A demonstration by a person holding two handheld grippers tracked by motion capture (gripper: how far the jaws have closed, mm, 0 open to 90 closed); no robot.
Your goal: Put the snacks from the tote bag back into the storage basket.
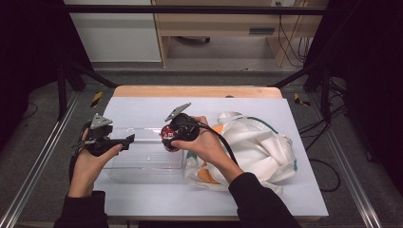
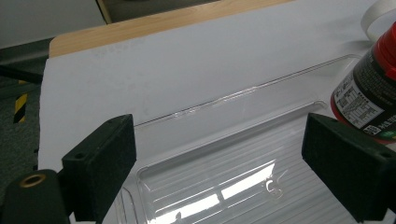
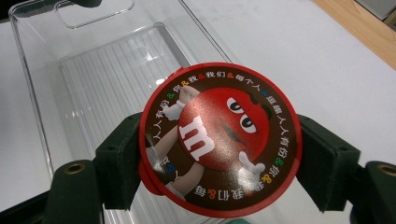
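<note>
White sheeting covers the table (image 1: 142,107), and a strip of bare wood shows along its far edge; beyond it we note grey floor and pale cabinets. On the sheet lies a clear plastic tray (image 1: 142,164), long and shallow, with a ribbed floor. Just to its right, touching its near corner, sits a crumpled white cloth bag (image 1: 256,152) with orange and green markings.

We find the right gripper (image 1: 167,138) above the right end of the tray, held in the person's right hand (image 1: 202,145). Its jaws are clamped on a round candy tub (image 3: 219,140), one pad against each side of the red lid (a cartoon candy figure and a ring of printed characters face the gripper's camera). The tub hangs over the tray's interior; we cannot tell whether it touches the tray floor. In the left gripper view the same tub (image 2: 369,93) shows its dark labelled side and red cap at the right edge.

The left gripper (image 1: 126,141) sits at the tray's left end, in the left hand (image 1: 92,159). Its jaws stand wide apart with nothing between the pads, and the tray rim and floor are visible between them.
</note>
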